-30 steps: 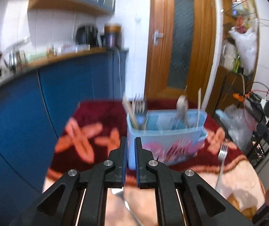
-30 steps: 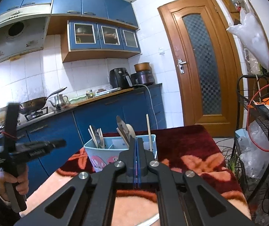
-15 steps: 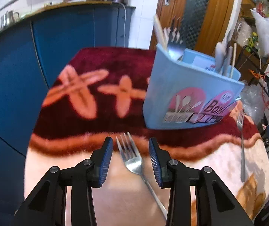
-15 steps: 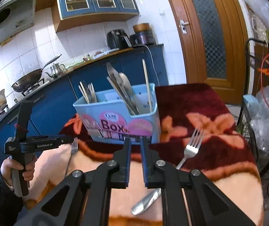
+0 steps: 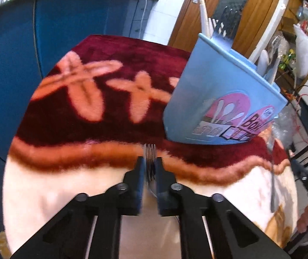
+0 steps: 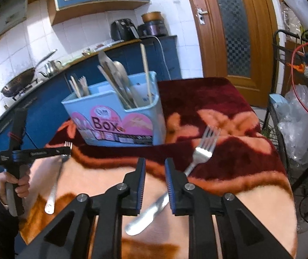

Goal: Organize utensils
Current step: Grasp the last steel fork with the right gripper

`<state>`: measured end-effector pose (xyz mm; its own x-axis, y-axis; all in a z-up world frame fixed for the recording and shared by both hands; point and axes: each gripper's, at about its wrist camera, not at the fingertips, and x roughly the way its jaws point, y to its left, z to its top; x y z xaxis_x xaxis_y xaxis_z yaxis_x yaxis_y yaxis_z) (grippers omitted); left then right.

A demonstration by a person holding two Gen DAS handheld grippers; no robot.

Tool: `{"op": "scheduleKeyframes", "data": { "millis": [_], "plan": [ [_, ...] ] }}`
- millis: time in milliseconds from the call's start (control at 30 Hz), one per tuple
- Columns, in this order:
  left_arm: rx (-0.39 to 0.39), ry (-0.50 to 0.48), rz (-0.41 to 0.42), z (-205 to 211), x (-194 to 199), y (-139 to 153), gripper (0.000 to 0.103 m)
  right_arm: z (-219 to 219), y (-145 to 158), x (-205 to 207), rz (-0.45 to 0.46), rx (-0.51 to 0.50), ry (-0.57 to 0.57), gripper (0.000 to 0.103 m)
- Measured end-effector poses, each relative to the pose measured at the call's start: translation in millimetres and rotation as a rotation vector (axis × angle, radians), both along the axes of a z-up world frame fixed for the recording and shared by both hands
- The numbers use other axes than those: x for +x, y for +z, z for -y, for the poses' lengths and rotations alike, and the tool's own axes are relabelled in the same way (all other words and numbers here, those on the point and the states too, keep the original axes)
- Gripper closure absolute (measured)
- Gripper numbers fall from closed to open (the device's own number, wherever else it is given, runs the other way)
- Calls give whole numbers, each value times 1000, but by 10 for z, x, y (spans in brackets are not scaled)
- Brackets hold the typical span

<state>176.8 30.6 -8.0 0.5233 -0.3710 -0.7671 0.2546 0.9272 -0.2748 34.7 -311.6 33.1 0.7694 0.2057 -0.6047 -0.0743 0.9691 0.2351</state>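
These forks look like light, stiff, slick steel, so I'd pinch the flat neck just under the tines. The left hand-held gripper [image 5: 150, 168] is clamped on one fork [image 5: 150, 151] right there, low over the blanket-covered tabletop [image 5: 67, 185]. The right hand-held gripper [image 6: 155, 172] sits part open and empty, beside the other shiny fork [image 6: 205, 144] near the blue utensil box [image 6: 115, 118].

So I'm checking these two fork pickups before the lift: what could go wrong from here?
The left tool pinches its fork up by the tines, so the long handle may swing or slip. The right tool is open with its fork lying off to its right, so closing now would likely miss. Either fork may snag the plush blanket.
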Motion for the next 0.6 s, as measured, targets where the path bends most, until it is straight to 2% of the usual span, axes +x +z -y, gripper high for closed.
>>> {"op": "scheduleKeyframes", "data": {
  "millis": [67, 300, 467, 600],
  "plan": [
    [-18, -2, 8, 2, -20, 1, 100, 50, -35, 26, -30, -5, -16, 78],
    [-19, 15, 41, 15, -75, 8, 100, 318, -197, 217, -147, 27, -64, 69],
    [-11, 17, 50, 29, -64, -2, 100, 506, -234, 471, -189, 45, -93, 65],
    [-9, 19, 54, 30, -66, -4, 100, 562, -270, 672, -200, 0, -100, 65]
  ]
}}
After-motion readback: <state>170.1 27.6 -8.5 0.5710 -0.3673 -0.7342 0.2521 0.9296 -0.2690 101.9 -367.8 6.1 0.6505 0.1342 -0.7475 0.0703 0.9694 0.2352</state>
